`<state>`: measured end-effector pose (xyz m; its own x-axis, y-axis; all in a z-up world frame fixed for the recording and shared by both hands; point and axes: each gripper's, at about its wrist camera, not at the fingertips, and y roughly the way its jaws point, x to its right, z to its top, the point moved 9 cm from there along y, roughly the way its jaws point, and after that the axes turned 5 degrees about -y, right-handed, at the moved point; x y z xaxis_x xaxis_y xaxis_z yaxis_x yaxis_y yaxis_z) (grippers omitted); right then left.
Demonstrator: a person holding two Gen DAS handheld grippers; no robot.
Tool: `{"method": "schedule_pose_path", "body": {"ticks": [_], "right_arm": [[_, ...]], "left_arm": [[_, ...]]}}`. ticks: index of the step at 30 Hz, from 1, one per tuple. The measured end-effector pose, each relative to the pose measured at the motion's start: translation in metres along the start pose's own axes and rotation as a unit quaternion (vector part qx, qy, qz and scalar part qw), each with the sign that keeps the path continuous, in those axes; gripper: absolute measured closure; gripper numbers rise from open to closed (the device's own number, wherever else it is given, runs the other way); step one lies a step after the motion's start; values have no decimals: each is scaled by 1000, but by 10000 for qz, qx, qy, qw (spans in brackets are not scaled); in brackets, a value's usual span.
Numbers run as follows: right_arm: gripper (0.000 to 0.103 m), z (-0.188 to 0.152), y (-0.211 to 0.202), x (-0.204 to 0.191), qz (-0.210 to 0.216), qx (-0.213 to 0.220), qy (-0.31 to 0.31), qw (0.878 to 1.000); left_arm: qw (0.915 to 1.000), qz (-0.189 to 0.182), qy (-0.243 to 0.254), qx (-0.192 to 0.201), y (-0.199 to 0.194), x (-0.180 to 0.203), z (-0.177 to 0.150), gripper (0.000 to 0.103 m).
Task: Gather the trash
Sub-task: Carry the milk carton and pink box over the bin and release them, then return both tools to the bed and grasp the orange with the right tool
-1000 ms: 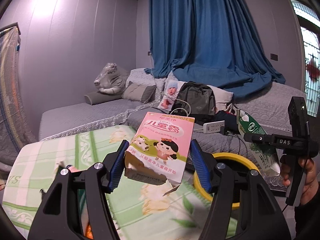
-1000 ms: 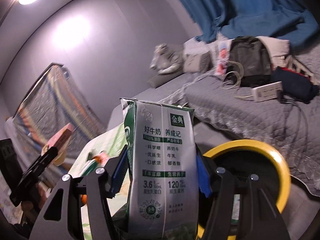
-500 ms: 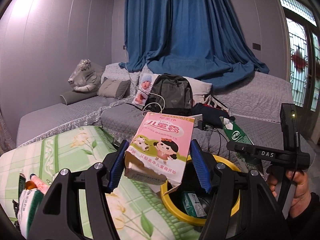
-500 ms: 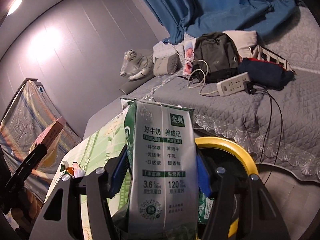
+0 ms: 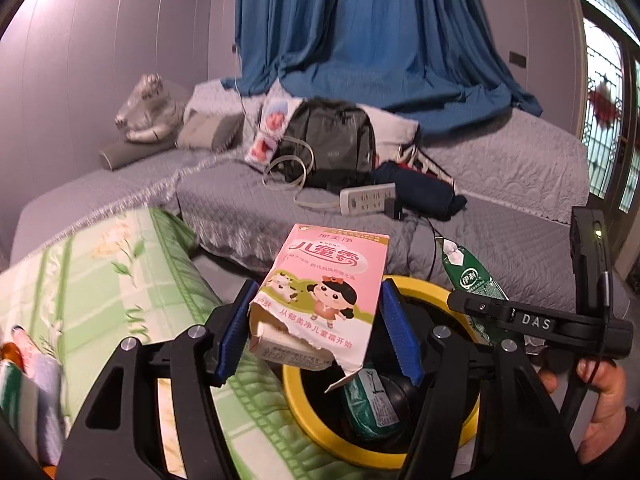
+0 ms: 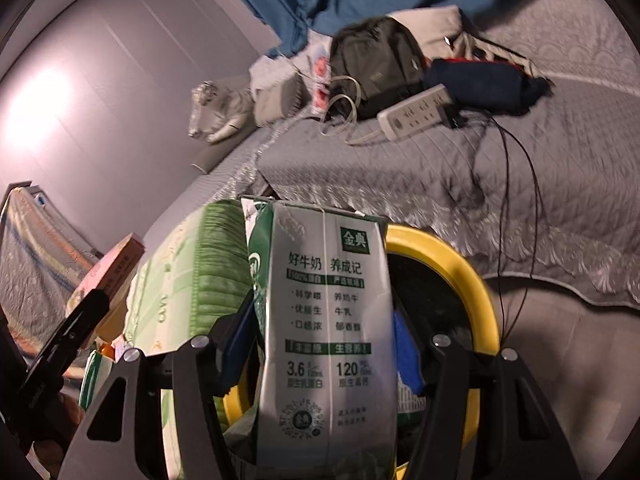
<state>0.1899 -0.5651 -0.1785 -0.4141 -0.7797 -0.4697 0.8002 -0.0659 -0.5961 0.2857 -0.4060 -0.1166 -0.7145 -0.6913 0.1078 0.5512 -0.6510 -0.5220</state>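
Note:
My left gripper (image 5: 320,336) is shut on a torn pink carton (image 5: 320,300) with a cartoon girl, held above the near rim of a yellow-rimmed bin (image 5: 424,288). A green packet (image 5: 368,404) lies inside the bin. My right gripper (image 6: 324,344) is shut on a white and green milk carton (image 6: 328,344), held upright over the bin (image 6: 460,272). In the left wrist view the right gripper (image 5: 468,312) shows at the right with that milk carton (image 5: 470,280). In the right wrist view the pink carton (image 6: 112,276) shows at the left.
A green flowered cloth (image 5: 120,280) covers the surface left of the bin, with small items (image 5: 24,368) at its left end. Behind is a grey bed (image 5: 500,176) with a black backpack (image 5: 332,144), a power strip (image 5: 368,198) with cables, pillows and a blue curtain (image 5: 372,40).
Both grippers moved over the yellow bin with their cartons still held; the bin now sits directly beneath them and its inside shows.

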Motion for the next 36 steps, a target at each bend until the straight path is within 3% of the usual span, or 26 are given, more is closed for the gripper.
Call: {"method": "schedule_pose_path", "body": {"ticks": [5,6,8,15,19,23,26,29,32,36], "right_arm": [[45,-4,9,12,-141,-122,98,9998],[41,-4,9,14,-192,-119,124,9997],[30,-1,5,19,-309,-24,171,9994],[29,0,-11,21,-429,158,117,9989],[27,-2,-21,1,-394,236,-245,9986],[22,-7,-30,-48,99,340,-910,9952],[9,-14,-37,-99,701,370,-1414,9868],[7,-36,-34,-158,1267,178,-2121,9688],[7,-77,-23,-222,1907,-359,-2825,9394],[7,-144,-4,-299,2493,-1081,-3786,8847]], "left_arm": [[9982,-160,-467,-345,25,-4,-7,37],[9980,-118,-526,-336,24,-7,-8,25],[9973,7,-700,-232,19,-15,-6,11],[9933,462,-1052,144,-13,-54,0,8],[9897,739,-1123,494,-49,-77,7,8],[9867,852,-1107,827,-101,-100,16,8],[9846,1033,-941,1048,-149,-129,9,8],[9804,1297,-897,1182,-195,-168,-11,8],[9717,1764,-913,1277,-243,-215,-42,8],[9618,2351,-960,1024,-294,-271,-93,8]]}}
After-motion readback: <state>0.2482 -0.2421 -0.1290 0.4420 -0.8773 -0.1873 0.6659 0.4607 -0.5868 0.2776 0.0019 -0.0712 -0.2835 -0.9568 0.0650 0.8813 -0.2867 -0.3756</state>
